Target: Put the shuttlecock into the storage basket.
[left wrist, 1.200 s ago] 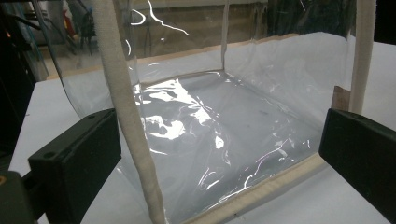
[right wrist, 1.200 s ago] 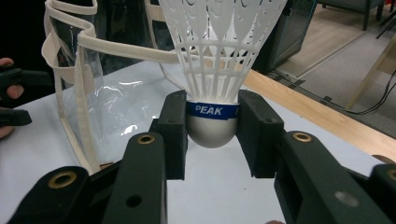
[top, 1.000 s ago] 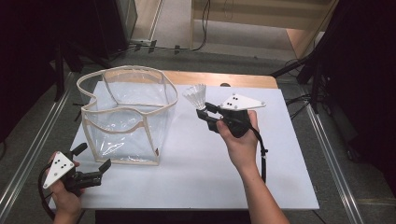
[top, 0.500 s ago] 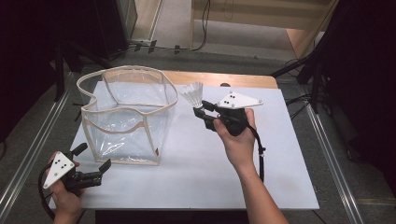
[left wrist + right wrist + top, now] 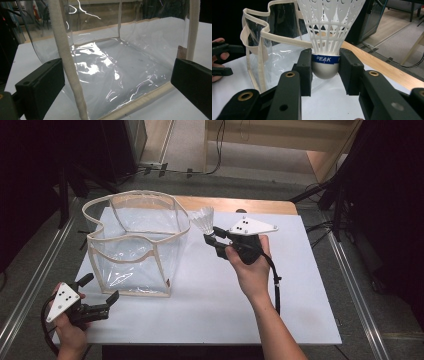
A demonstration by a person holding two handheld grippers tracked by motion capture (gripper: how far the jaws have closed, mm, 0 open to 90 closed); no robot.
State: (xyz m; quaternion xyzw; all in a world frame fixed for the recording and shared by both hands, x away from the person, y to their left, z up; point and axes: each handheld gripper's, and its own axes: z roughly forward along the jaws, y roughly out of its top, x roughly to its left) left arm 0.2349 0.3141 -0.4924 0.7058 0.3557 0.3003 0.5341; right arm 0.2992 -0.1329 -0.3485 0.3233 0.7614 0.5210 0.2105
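1. Left gripper (image 5: 100,292): held low at the near left corner of the white worktop (image 5: 300,285), jaws spread wide with nothing between them. It sits where it sat a second ago; no shift observed. In the left gripper view the two black jaws stand apart, framing the near face of the bag.

2. Clear plastic bag (image 5: 135,245): box-shaped, cream-trimmed, standing upright with its mouth open on the left half of the worktop, just beyond the left gripper and not touching it. Its wavy rim and position match the earlier pictures. Its floor is bare plastic, seen in the left gripper view (image 5: 112,75).

3. Shuttlecock (image 5: 203,219): white plastic skirt, grey rounded base with a blue band. It is in the air, just beside the right edge of the bag's rim, skirt pointing up and toward the bag. Compared with a second ago it shows slightly nearer the bag; half a second ago it was blurred.

4. Right gripper (image 5: 212,239): clenched on the shuttlecock at its base, one pad on each side of the blue band, as the right gripper view confirms (image 5: 325,62). The person's right hand (image 5: 252,265) holds it above mid-worktop, right of the bag, in much the same spot as before.
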